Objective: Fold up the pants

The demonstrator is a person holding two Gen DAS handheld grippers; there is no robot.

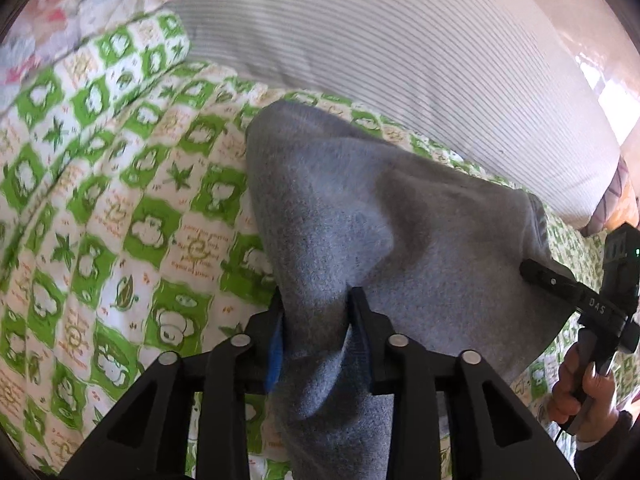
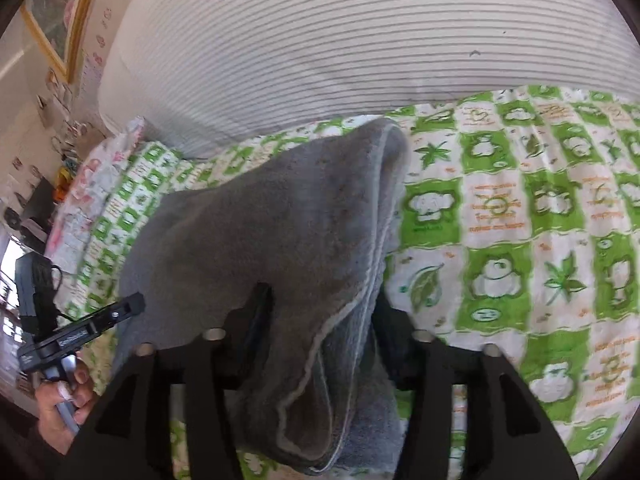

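Grey fleece pants (image 1: pixel 360 216) hang lifted above a green-and-white patterned bedspread (image 1: pixel 120 208). My left gripper (image 1: pixel 316 300) is shut on one bunched end of the pants, with cloth draping down between its fingers. My right gripper (image 2: pixel 320 300) is shut on the other end, where a hemmed edge (image 2: pixel 372 264) folds over. The pants (image 2: pixel 260 232) stretch between both grippers. The right gripper also shows at the right edge of the left wrist view (image 1: pixel 536 270). The left gripper shows at the left edge of the right wrist view (image 2: pixel 132 304).
A white ribbed mattress or cushion (image 2: pixel 320 40) rises behind the bedspread (image 2: pixel 520 220). A floral pillow (image 1: pixel 100 0) lies at the far left. A framed picture (image 2: pixel 60 12) and a cluttered wall are to the left in the right wrist view.
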